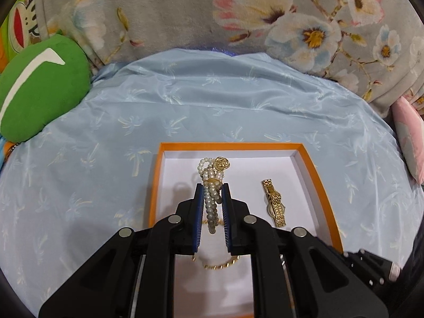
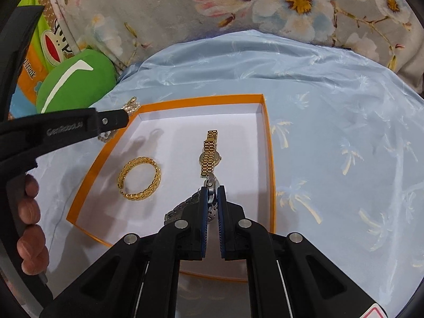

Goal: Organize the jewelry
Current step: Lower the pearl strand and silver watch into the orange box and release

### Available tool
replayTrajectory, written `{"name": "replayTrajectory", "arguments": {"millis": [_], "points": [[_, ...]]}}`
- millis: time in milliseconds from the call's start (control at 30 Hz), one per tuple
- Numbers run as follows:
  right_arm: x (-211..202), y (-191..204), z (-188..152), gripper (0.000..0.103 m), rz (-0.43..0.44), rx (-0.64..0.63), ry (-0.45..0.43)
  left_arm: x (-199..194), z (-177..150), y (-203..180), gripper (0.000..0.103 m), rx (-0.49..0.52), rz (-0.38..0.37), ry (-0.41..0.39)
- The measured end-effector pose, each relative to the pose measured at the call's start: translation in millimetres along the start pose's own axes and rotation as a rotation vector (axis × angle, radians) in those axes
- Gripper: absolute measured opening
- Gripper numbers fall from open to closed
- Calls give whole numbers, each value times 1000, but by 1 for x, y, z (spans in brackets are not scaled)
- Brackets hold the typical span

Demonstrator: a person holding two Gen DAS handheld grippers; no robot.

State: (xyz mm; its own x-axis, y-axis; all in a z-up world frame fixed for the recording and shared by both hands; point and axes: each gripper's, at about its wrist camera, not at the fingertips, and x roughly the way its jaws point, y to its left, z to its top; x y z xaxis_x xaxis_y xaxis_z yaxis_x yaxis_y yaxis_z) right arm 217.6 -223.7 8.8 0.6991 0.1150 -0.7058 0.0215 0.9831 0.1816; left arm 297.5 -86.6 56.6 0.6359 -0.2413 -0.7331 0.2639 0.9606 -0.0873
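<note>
Both my hands are over the orange box (image 2: 270, 143) on the blue cloth, dropping pieces in beside the gold watch (image 2: 209, 153). My left gripper (image 1: 212, 190) is clamped on the pearl bracelet (image 1: 212, 198) and my right gripper (image 2: 212, 190) on a silver watch (image 2: 182, 206), so next I'd lower both and let go. Only the right view fully shows the gold bangle (image 2: 139, 177).

Left claw (image 1: 212, 193) of matte black plastic, two flat fingers (image 1: 199, 212) lined with ribbed blue pads, round silver pivot pins on angled black linkage arms, right claw (image 2: 212, 193) built the same, grey "GenRobot.AI" lettering and a small screw on one finger's side, a hand (image 2: 31, 212) on the black handle
</note>
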Motion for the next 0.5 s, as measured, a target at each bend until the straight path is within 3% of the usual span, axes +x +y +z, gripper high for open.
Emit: {"name": "replayTrajectory", "arguments": {"millis": [333,500], "points": [[0,-2,-1,7,3,-2,-16,44,8,0,14,-18,41,52],[-11,-5,2,10,5,10,-61,42,6,7,33,-54,42,35]]}}
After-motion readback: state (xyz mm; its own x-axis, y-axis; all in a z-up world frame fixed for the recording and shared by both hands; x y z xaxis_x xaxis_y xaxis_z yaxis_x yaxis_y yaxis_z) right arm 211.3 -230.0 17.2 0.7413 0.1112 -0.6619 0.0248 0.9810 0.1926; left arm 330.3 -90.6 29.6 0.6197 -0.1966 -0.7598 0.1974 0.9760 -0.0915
